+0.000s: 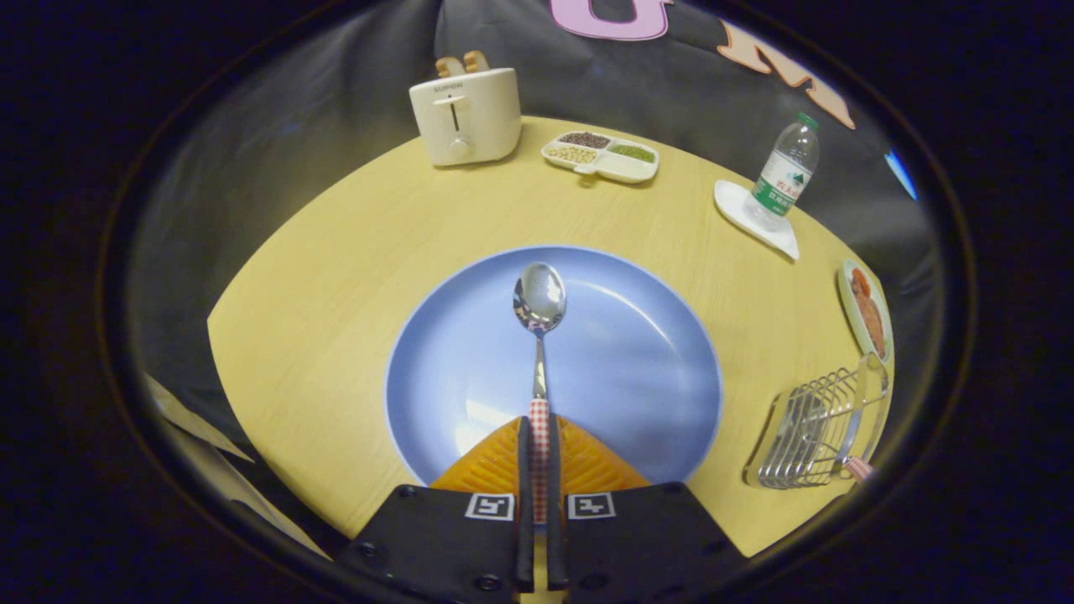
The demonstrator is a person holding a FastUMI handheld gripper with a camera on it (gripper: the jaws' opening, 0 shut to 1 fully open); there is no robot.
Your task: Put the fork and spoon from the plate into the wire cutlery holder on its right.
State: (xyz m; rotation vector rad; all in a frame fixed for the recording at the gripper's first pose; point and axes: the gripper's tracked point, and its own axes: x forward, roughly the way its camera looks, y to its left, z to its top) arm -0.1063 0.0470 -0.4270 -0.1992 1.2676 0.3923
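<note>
My gripper (539, 424) is shut on the spoon's red-checked handle, which runs back between the two fingers. The spoon (539, 304) points straight ahead, its shiny bowl over the middle of the blue plate (638, 369). I cannot tell whether the bowl rests on the plate or hangs just above it. The wire cutlery holder (818, 432) stands to the right of the plate near the table's edge. A utensil with a red-checked handle end (857, 467), seemingly the fork, lies in it.
On the round wooden table (336, 277), a cream toaster (466, 113) stands at the far left, a divided snack dish (601, 157) beyond the plate, a water bottle (787, 172) on a white coaster far right, and a small food plate (867, 310) behind the holder.
</note>
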